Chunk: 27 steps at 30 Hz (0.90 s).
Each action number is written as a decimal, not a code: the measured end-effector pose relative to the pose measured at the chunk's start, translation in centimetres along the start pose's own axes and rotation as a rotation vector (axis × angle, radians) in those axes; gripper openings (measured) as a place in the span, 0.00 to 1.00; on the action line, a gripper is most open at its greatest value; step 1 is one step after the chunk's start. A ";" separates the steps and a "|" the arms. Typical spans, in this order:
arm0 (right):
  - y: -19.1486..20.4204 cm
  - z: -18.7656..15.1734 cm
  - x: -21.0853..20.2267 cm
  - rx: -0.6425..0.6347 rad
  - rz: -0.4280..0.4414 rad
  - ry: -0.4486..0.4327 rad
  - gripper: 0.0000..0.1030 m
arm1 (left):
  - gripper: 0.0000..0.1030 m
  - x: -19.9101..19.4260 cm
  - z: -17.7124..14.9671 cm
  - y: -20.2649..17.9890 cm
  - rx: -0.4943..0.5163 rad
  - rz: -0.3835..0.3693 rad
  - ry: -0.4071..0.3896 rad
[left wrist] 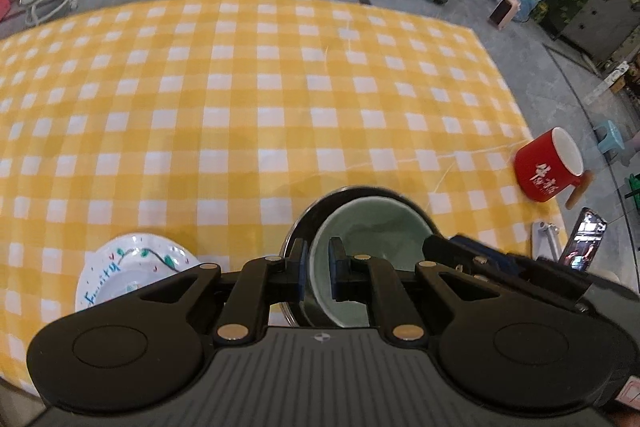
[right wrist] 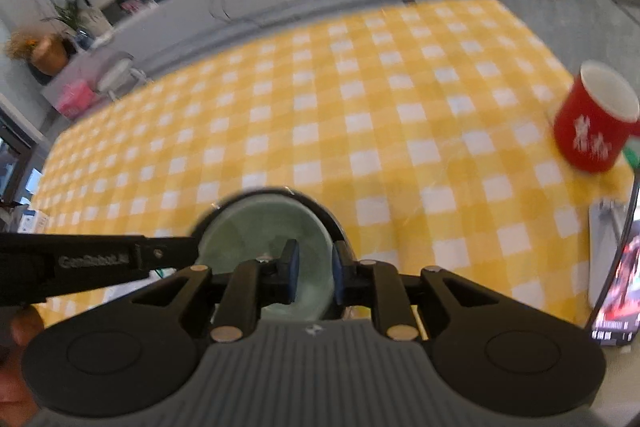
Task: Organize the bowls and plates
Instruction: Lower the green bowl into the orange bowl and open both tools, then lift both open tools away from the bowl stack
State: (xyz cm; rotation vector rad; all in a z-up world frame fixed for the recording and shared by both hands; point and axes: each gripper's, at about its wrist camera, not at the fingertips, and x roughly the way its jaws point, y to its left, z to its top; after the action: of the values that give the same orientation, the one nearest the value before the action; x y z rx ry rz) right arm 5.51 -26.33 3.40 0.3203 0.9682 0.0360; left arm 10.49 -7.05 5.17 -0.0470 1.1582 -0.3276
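Observation:
A pale green bowl (left wrist: 368, 247) sits inside a dark bowl (left wrist: 352, 197) near the table's front edge. My left gripper (left wrist: 318, 269) is shut on the left rims of both bowls. My right gripper (right wrist: 314, 275) is shut on the right rim of the green bowl (right wrist: 256, 239), whose dark outer bowl (right wrist: 320, 205) shows behind; the right gripper also shows in the left wrist view (left wrist: 480, 259). A white plate (left wrist: 132, 267) with blue writing and green leaves lies to the left on the table, partly hidden by my left gripper.
The table carries a yellow and white checked cloth (left wrist: 260, 99). A red mug (left wrist: 548, 163) with a wooden handle stands at the right edge. A phone (left wrist: 582, 239) leans on a stand at the front right corner.

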 end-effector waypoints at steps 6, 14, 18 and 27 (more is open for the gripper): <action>0.0 -0.1 -1.5 -0.067 -0.010 -0.188 0.39 | 0.39 -1.1 -0.9 0.5 0.017 -0.012 -0.104; -2.8 -1.3 0.7 0.018 0.021 -0.262 0.55 | 0.64 -0.1 -3.1 2.1 -0.038 -0.021 -0.219; -3.5 -1.4 1.8 0.073 0.056 -0.234 0.63 | 0.70 1.1 -4.1 3.3 -0.115 -0.026 -0.241; -5.5 -2.9 4.6 0.232 0.136 -0.075 0.65 | 0.73 3.5 -5.6 6.3 -0.332 -0.154 -0.200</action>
State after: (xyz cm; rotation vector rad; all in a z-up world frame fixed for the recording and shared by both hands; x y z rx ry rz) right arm 5.18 -30.06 -3.36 0.5975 0.8759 0.0353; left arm 8.16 -1.26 -1.48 -0.4522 1.0019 -0.2573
